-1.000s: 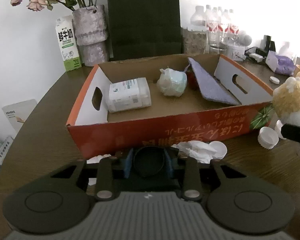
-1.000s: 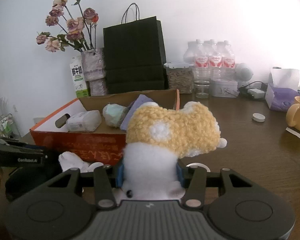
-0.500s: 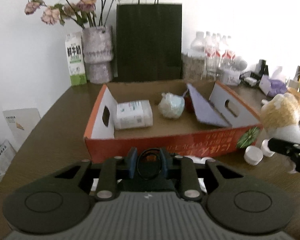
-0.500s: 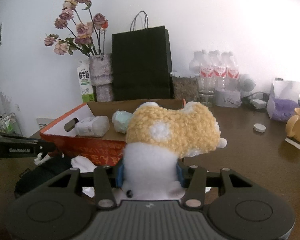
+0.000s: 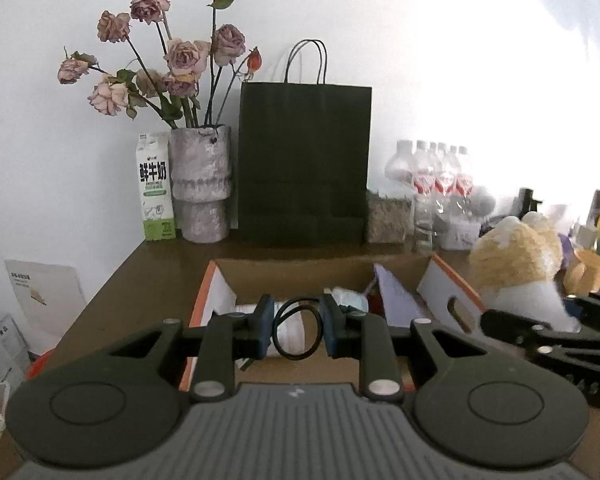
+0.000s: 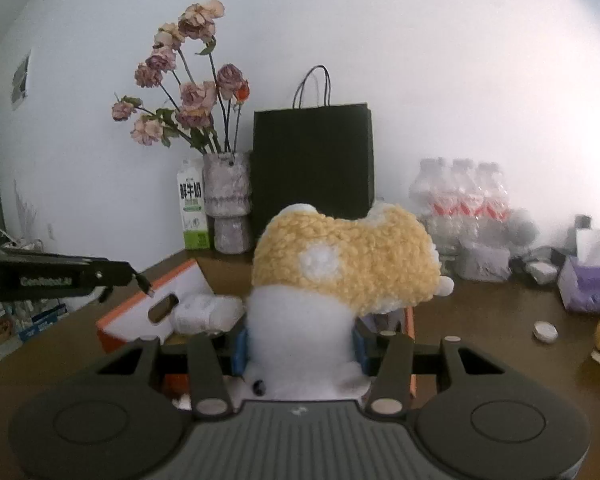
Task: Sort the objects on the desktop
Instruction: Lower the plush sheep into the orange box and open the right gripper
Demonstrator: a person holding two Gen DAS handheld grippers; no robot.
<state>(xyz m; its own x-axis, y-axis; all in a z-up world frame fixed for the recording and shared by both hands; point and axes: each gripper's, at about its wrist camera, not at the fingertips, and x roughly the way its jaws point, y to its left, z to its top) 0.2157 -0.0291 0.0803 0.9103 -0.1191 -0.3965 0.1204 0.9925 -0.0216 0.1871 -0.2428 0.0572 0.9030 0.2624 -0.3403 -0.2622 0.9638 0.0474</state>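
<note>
Left claw is clamped on a thin black hair tie, right claw squeezes a plush toy, both above the orange cardboard box. That loop's barely pinched, so one wobble could drop it on the bench instead.

Plush toy yellow over white; box orange-edged; paper bag black; hair tie black.
</note>
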